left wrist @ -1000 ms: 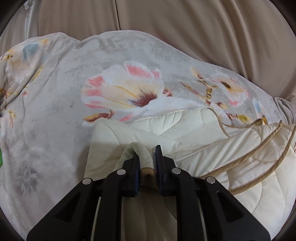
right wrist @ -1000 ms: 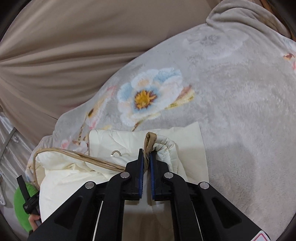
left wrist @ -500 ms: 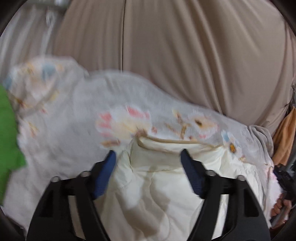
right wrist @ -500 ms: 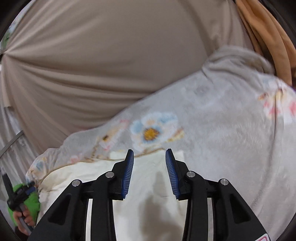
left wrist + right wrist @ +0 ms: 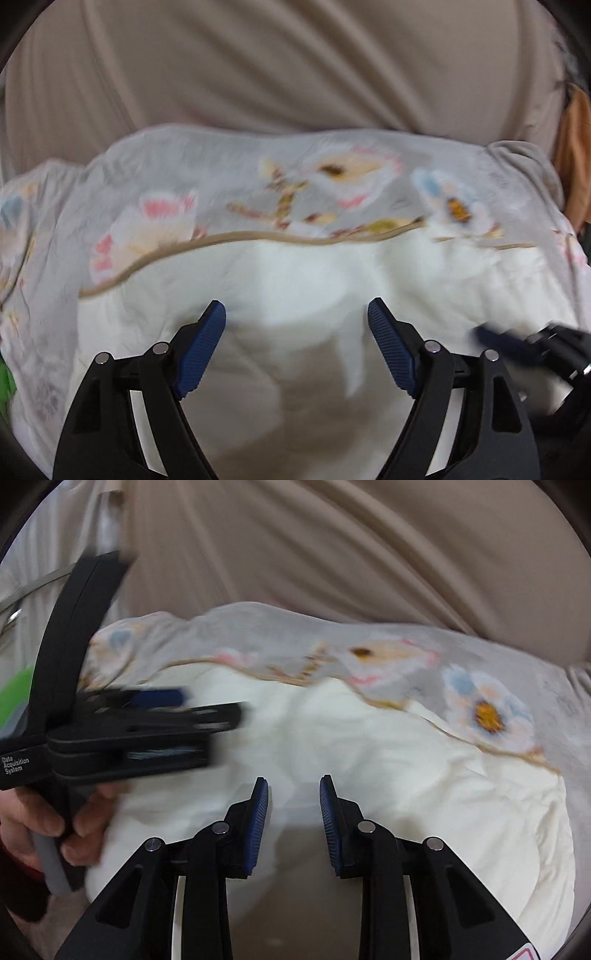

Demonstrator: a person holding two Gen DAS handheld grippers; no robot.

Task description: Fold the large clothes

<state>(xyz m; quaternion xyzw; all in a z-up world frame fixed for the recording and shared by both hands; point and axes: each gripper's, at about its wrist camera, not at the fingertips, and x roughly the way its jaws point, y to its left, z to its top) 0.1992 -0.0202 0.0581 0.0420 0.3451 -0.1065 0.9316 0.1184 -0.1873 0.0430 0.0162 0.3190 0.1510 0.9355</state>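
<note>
The cream garment lies bunched on the floral blanket, its tan-piped edge running along the far side. Your left gripper hangs over its middle with the jaws spread wide and nothing between them. Your right gripper is also parted and empty, just above the near cloth. Judging by the lumps, the fold needs squaring. Pick two matching points on one edge, pinch through all the layers, and lift together so the cloth stays taut. Keep the grippers apart; they sit close here. The beige curtain behind is clear of the work.
</note>
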